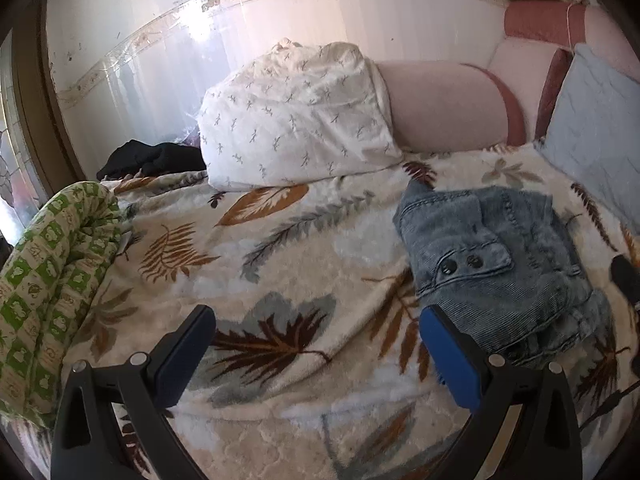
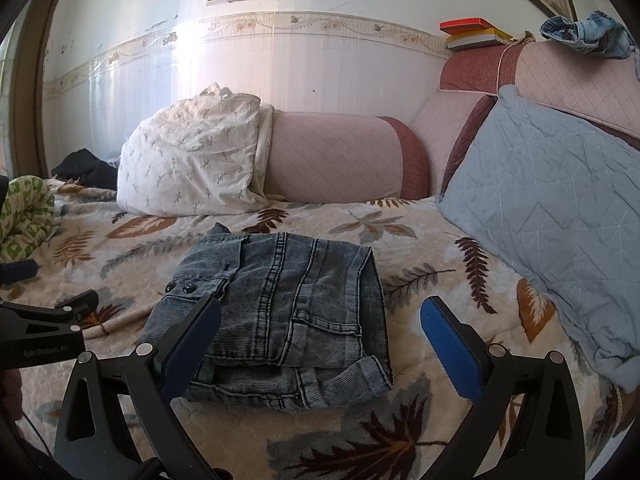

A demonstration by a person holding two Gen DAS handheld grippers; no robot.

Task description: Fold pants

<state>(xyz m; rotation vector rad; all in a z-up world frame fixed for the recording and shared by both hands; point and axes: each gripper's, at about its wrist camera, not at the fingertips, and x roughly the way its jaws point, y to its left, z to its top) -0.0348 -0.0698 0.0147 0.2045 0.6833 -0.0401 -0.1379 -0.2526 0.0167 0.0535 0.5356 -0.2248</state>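
The washed blue denim pants (image 2: pixel 280 312) lie folded into a compact stack on the leaf-print blanket (image 2: pixel 420 240). In the left wrist view the pants (image 1: pixel 500 272) sit to the right of centre. My left gripper (image 1: pixel 318 320) is open and empty, hovering over bare blanket just left of the pants. My right gripper (image 2: pixel 320 316) is open and empty, held just above the near side of the stack, with its left finger (image 2: pixel 192 344) in front of the stack's left edge. Part of the left gripper shows at the left edge of the right wrist view (image 2: pixel 48 320).
A white patterned pillow (image 2: pixel 192 164), a pink bolster (image 2: pixel 340 160) and a light blue quilted pillow (image 2: pixel 552 220) line the back and right. A green checked cloth (image 1: pixel 52 272) lies at the left. Dark clothing (image 1: pixel 152 156) sits by the wall. Books (image 2: pixel 472 34) rest on the headboard.
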